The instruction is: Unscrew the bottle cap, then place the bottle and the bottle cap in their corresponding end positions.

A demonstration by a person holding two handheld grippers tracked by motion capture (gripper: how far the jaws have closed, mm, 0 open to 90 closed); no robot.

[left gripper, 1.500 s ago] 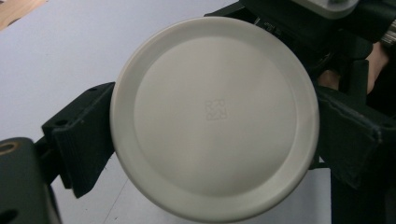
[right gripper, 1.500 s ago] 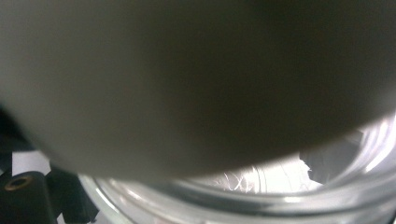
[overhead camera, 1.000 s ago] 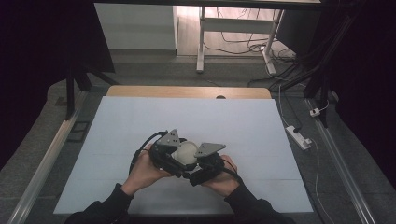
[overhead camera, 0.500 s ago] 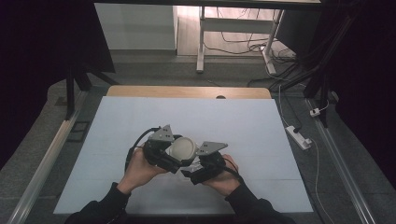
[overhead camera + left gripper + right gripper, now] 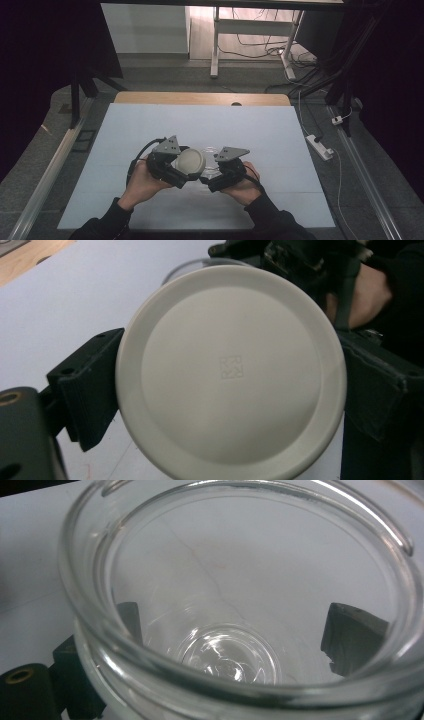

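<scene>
- High view: my left hand-held gripper [image 5: 186,172] clamps a white lid [image 5: 190,161], my right hand-held gripper [image 5: 209,176] a glass jar [image 5: 210,159], side by side at mid-bench [image 5: 280,130]; bare surface all round.
- Left gripper view: lid [image 5: 231,372] edge-on between jaws; right hand [image 5: 357,292] just behind.
- Right gripper view: jar [image 5: 240,605] mouth open, jaws pressed against its walls.
</scene>
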